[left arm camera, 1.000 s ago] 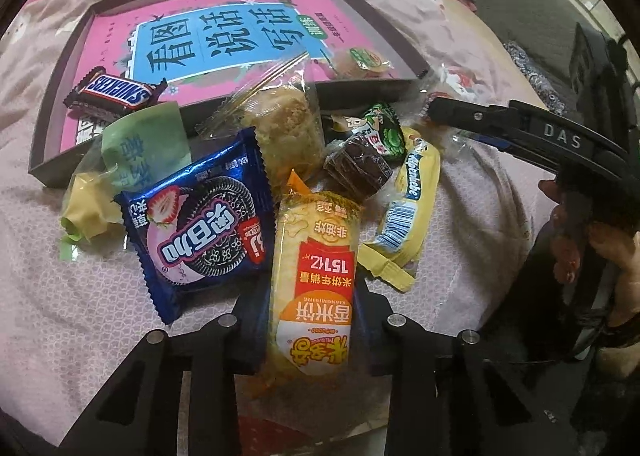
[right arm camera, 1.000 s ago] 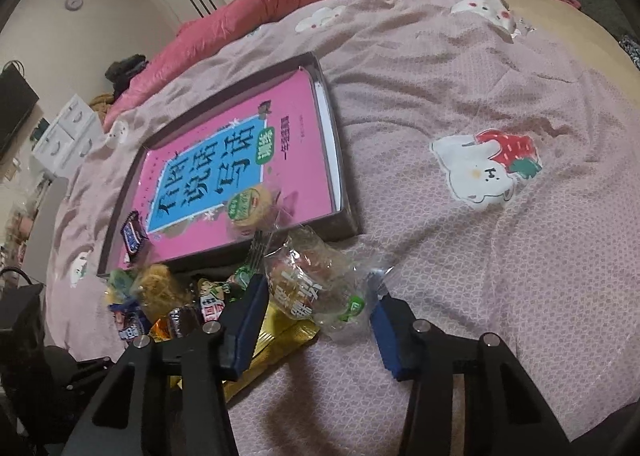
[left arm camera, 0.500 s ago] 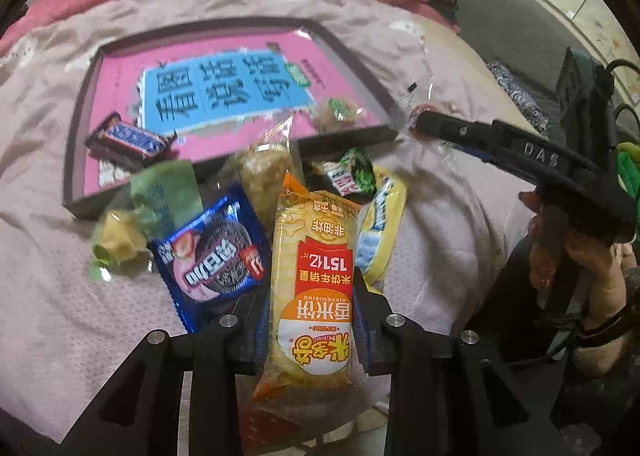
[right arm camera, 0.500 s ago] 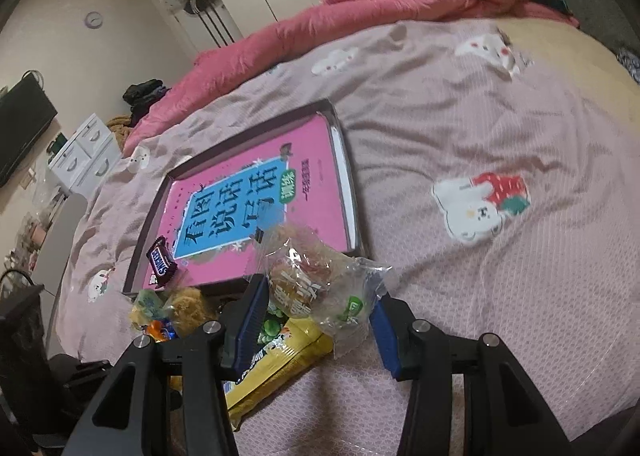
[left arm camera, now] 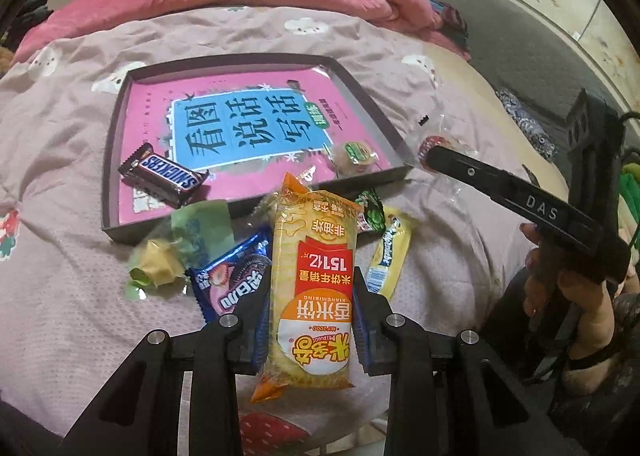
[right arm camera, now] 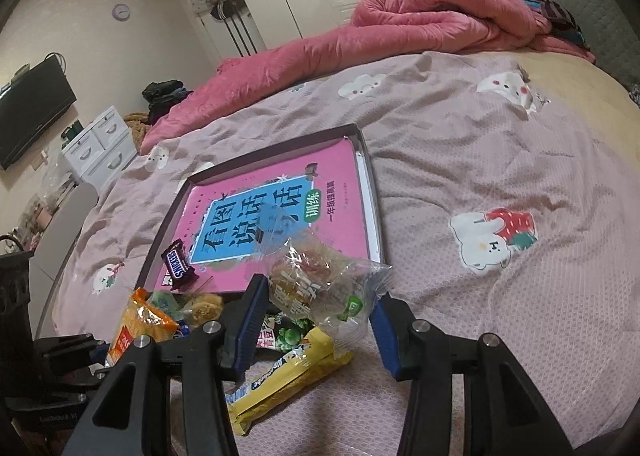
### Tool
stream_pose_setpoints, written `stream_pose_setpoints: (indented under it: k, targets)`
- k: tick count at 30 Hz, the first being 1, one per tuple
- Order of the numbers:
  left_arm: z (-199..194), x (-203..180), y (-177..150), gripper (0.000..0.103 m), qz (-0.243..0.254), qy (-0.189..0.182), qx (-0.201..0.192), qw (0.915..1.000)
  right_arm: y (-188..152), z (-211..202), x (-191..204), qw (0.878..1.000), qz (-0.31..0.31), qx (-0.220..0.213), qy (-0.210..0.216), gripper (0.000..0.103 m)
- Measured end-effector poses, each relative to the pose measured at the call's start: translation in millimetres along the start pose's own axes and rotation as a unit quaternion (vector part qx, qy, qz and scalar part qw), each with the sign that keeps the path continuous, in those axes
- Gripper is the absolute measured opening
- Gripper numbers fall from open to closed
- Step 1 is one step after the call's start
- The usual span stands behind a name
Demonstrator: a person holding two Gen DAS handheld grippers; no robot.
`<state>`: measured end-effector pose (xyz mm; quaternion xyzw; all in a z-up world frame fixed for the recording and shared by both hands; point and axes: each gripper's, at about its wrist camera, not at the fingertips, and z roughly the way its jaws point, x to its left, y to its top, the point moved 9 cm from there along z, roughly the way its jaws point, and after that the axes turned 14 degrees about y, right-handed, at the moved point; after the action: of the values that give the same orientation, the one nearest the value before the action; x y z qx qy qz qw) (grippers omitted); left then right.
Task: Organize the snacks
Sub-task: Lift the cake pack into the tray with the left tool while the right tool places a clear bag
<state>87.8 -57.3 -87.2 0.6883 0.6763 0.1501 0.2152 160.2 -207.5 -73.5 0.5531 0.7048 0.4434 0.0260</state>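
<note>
the left hand-held gripper clamps one yellow-orange rice cracker packet above four loose snacks on the bed, the right hand-held gripper clamps one clear-wrapped pastry, and the dark shallow tray holds two: one brown snickers bar, one small round cake.

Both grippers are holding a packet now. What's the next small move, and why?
Probably carry the left gripper forward over the tray rim and release there: it grips the rice cracker packet, lifted, short of the tray, where only the Snickers bar and a small round snack lie.
</note>
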Motion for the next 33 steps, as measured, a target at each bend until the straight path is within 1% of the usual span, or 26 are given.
stream_pose_setpoints:
  k: [8,12,14,23,29,33]
  targets:
    - [-9.4,17.9,12.6,0.034,-0.023,0.017,-0.026,0.9992,6.1,-3.4,14.0,0.999,-0.03,-0.017,0.007,0.049]
    - [-10.4,29.0,16.9,0.034,-0.036,0.027,-0.033,0.9984,10.1,-6.6,21.8,0.998,-0.049,-0.028,0.009,0.049]
    - [-11.3,33.5,18.8,0.034,-0.04,0.031,-0.038,0.998,11.0,-6.6,24.1,0.998,-0.048,-0.03,0.016,0.049]
    - [-16.9,62.4,30.7,0.034,-0.071,0.052,-0.058,0.9944,15.4,-7.8,24.6,0.998,-0.052,-0.04,0.012,0.049]
    - [-18.9,89.8,41.5,0.034,-0.104,0.062,-0.071,0.9901,19.5,-4.4,28.0,0.997,-0.058,-0.045,0.014,0.049]
    - [-17.3,100.2,50.1,0.034,-0.116,0.068,-0.081,0.9875,25.3,0.8,27.3,0.997,-0.056,-0.05,0.011,0.049]
